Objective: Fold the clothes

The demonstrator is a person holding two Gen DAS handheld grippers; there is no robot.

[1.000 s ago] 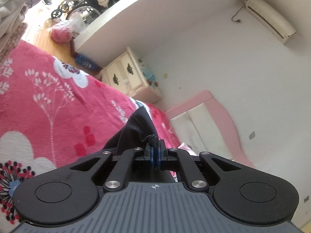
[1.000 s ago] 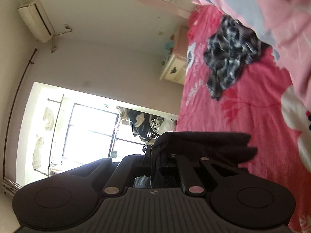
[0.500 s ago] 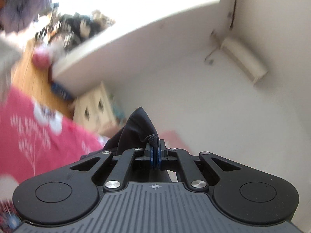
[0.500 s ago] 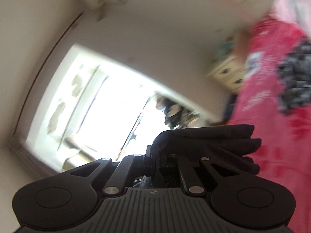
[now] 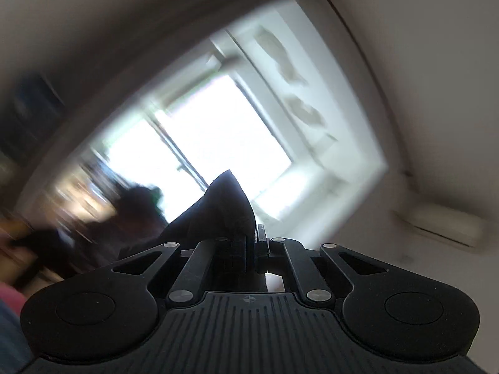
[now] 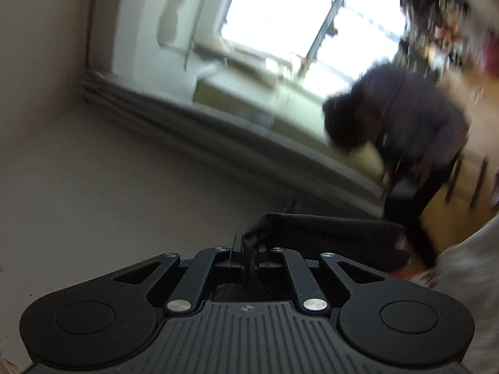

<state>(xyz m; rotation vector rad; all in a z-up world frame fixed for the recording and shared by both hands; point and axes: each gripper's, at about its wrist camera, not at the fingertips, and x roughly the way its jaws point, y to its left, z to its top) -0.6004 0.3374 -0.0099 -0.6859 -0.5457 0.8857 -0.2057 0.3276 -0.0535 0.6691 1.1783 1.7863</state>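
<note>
— Left wrist view, report.
— The left claw (image 5: 253, 243) is clamped tight on a fold of black soft fabric garment (image 5: 218, 212), which rises in a peak ahead of the fingers. Behind it, blurred: a bright window (image 5: 218, 137) and a white wall air conditioner (image 5: 446, 224).

— Right wrist view?
— The right claw (image 6: 248, 251) is pinched on the same black garment (image 6: 327, 233), which stretches rightward from the fingers. A blurred person in grey (image 6: 405, 124) stands near the window (image 6: 296, 15).

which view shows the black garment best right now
The right wrist view: the black garment spreads sideways from the shut right claw, showing a long folded edge. The left wrist view shows only a dark peak rising from the shut left claw.
</note>
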